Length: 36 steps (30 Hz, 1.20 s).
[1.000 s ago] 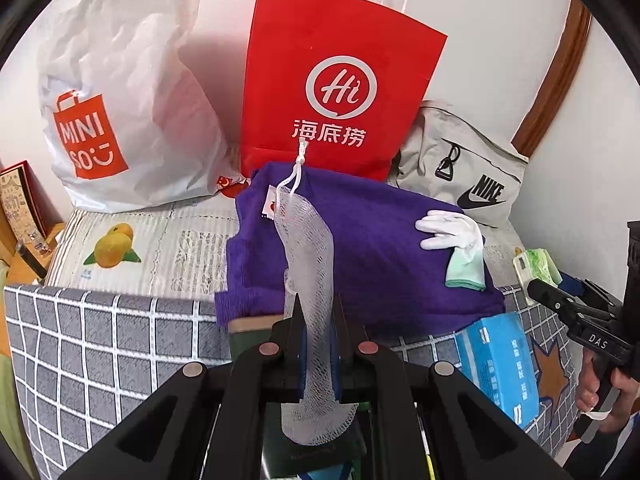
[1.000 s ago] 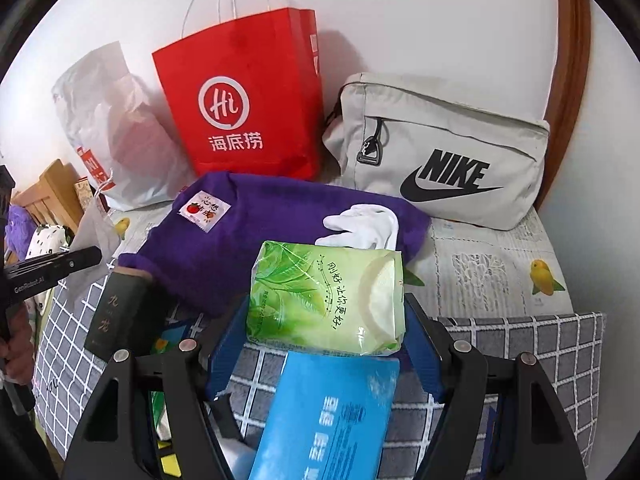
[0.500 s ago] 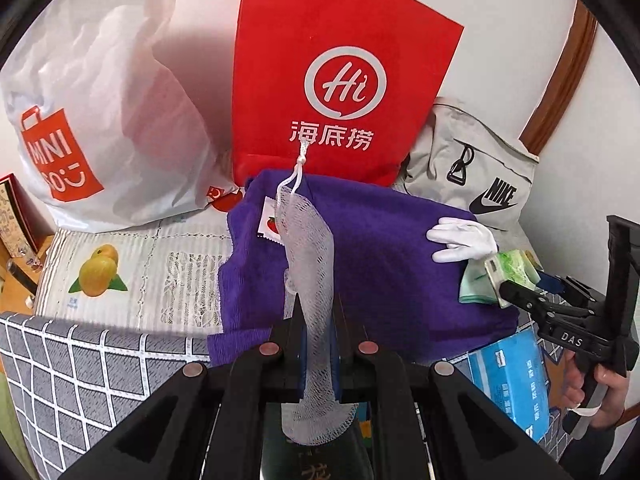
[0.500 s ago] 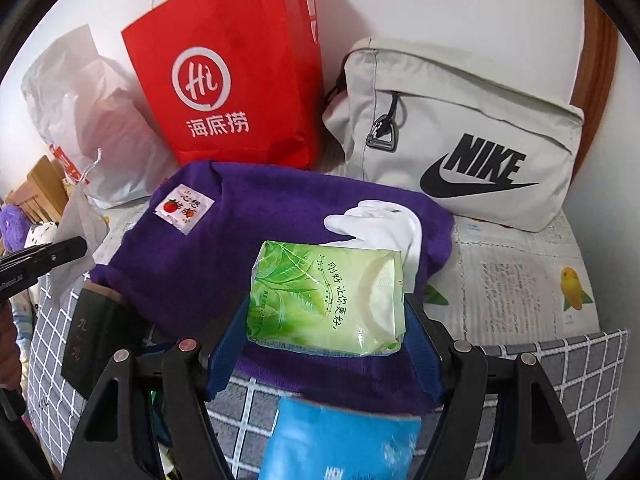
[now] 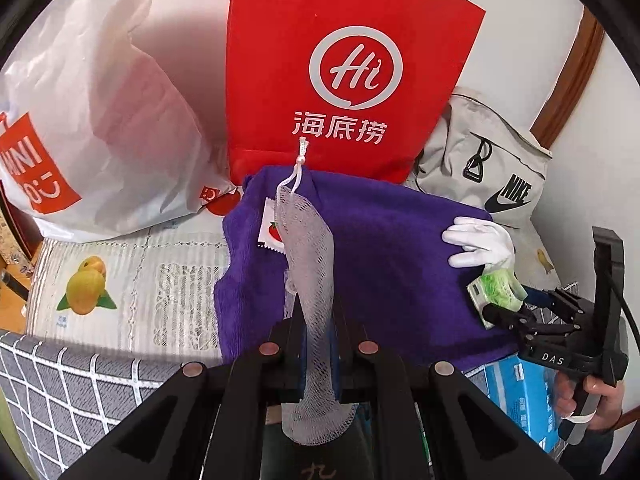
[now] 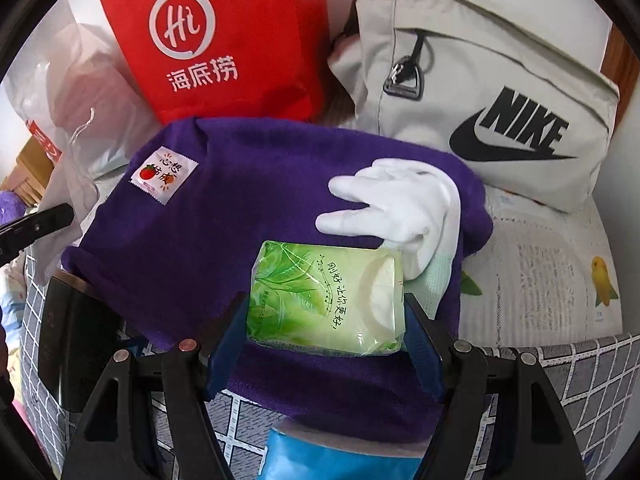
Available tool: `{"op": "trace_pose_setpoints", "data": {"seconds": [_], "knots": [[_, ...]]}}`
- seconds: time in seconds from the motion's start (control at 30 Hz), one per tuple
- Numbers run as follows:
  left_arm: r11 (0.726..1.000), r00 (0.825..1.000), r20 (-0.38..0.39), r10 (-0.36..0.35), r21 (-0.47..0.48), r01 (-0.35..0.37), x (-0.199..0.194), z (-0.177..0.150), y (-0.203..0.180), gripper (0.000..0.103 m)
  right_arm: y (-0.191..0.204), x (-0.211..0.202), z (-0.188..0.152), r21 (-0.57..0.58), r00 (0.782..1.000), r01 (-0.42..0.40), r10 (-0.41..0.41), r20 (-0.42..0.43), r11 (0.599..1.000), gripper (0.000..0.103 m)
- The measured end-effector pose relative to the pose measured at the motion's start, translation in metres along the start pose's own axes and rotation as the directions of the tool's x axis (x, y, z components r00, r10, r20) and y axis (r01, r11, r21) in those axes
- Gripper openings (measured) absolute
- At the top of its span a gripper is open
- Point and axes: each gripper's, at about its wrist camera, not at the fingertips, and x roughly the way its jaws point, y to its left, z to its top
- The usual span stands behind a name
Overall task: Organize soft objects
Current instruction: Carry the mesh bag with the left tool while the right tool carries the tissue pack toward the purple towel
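Observation:
My left gripper (image 5: pixel 318 320) is shut on a white mesh pouch (image 5: pixel 312 280) with a drawstring, held above the folded purple towel (image 5: pixel 384 248). My right gripper (image 6: pixel 326 312) is shut on a green tissue pack (image 6: pixel 324 300), held over the purple towel (image 6: pixel 224 240), just in front of a white glove (image 6: pixel 396 208) lying on it. In the left wrist view the right gripper (image 5: pixel 508 304) with the tissue pack (image 5: pixel 496 292) is at the towel's right edge beside the glove (image 5: pixel 480 240).
A red paper bag (image 5: pixel 344 72), a white Miniso bag (image 5: pixel 88 120) and a grey Nike bag (image 6: pixel 480 92) stand against the wall behind the towel. A blue tissue pack (image 5: pixel 520 396) and a dark box (image 6: pixel 72 344) lie on the grey checked cloth (image 5: pixel 80 392) in front.
Both grippers have moved forward toward the towel and the wall. The tissue pack now hangs over the towel next to the glove; the mesh pouch is further over the towel.

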Motion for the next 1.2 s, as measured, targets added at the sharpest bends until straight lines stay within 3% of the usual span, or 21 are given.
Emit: {"op": "trace_pose_setpoints", "data": {"seconds": [0.6, 1.1, 1.2], "knots": [[0.998, 0.995, -0.082, -0.061, 0.021, 0.063, 0.043, 0.017, -0.022, 0.009, -0.005, 0.018, 0.004, 0.022, 0.998, 0.015, -0.014, -0.066, 1.000, 0.082], [0.998, 0.991, -0.115, -0.062, 0.020, 0.065, 0.071, 0.026, -0.024, 0.009, -0.014, 0.003, 0.006, 0.054, 1.000, -0.003, 0.004, -0.012, 0.999, 0.088], [0.998, 0.991, -0.126, -0.045, 0.042, 0.050, 0.077, 0.027, -0.027, 0.018, -0.017, -0.001, 0.004, 0.067, 1.000, -0.013, 0.013, -0.011, 0.998, 0.088]]}}
